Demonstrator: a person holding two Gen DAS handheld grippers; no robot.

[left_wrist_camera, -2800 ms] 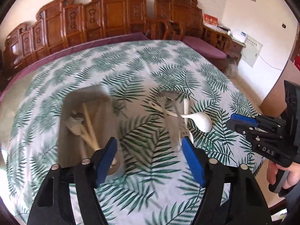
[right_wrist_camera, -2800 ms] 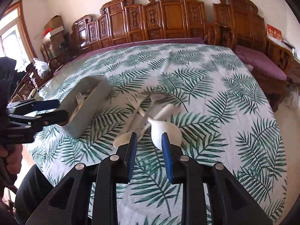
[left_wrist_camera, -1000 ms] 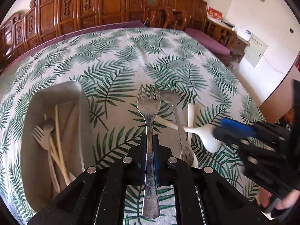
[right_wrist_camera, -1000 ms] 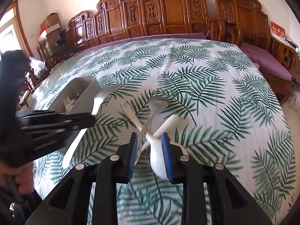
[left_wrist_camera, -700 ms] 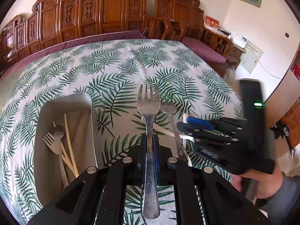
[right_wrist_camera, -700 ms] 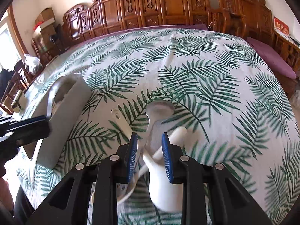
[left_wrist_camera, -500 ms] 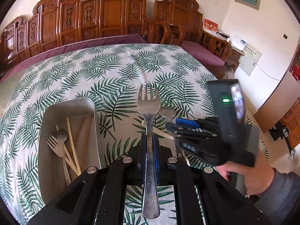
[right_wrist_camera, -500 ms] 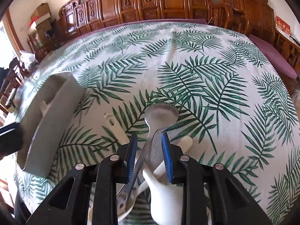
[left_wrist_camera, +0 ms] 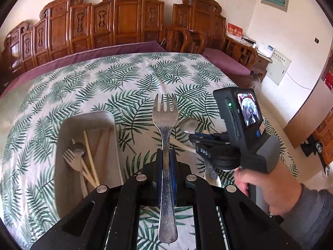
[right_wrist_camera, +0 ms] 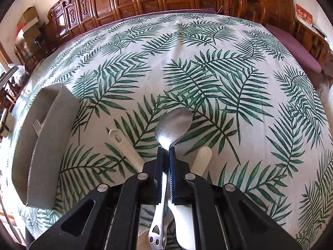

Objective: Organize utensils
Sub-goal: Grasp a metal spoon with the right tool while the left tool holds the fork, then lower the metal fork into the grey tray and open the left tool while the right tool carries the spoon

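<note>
My left gripper [left_wrist_camera: 166,162] grips a fork [left_wrist_camera: 165,116], my right gripper [right_wrist_camera: 165,154] pinches a spoon [right_wrist_camera: 173,125]; the tray [left_wrist_camera: 66,187] holds some utensils, two white spoons [right_wrist_camera: 124,145] remain.

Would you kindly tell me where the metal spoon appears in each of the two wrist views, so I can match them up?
Left wrist view: the metal spoon shows only its bowl, right of centre, just right of the held fork, above the right gripper.
Right wrist view: the spoon is at centre, its handle between the right gripper's fingers.
Shared landmark: the grey tray, left of the spoon in both.
</note>
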